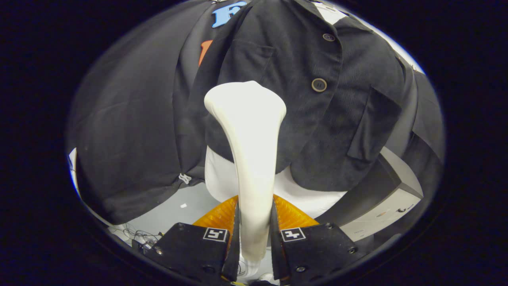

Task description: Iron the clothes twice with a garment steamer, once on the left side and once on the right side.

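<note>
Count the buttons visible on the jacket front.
2. One button sits just right of the steamer head, which the gripper clamps; another button is above it, near the collar. Others may hide behind the steamer.

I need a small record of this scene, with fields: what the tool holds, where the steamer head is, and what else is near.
tool: shut on the garment steamer, both fingers pressing its handle
garment steamer: white, upright between the fingers, head widening at the top
steamer head: at the jacket front, beside the button row; contact cannot be told
jacket: dark, buttoned, hanging, with pockets
beneath the jacket: white fabric
near the fingers: orange ribbed object
</note>
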Demonstrator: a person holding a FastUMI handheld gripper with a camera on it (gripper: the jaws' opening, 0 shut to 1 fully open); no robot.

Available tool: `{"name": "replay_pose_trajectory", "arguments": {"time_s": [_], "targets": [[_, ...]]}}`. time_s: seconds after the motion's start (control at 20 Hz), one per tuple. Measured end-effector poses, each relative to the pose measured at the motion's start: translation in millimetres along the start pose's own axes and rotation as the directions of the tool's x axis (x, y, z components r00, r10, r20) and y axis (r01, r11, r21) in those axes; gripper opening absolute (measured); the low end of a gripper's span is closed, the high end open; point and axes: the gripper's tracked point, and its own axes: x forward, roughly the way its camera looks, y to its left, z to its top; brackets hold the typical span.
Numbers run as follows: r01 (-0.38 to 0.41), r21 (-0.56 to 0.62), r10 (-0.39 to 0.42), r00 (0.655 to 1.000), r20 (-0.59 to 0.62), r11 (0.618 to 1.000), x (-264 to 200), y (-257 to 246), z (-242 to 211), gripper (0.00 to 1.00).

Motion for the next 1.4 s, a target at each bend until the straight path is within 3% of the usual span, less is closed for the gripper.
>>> {"name": "replay_pose_trajectory", "arguments": {"time_s": [0.5, 0.8, 1.05, 1.4], "targets": [[-0.021, 0.02, 0.023, 0.995, -0.097, 1.0, 12, 11, -51, 0.36], [-0.061, 0.054, 0.066, 0.994, -0.09, 0.997, -8, 8, -39, 0.35], [-0.102, 0.131, 0.106, 0.994, -0.024, 0.986, -64, -32, -21, 0.36], [-0.099, 0.22, 0.077, 0.991, 0.108, 0.97, -171, -154, -20, 0.35]]}}
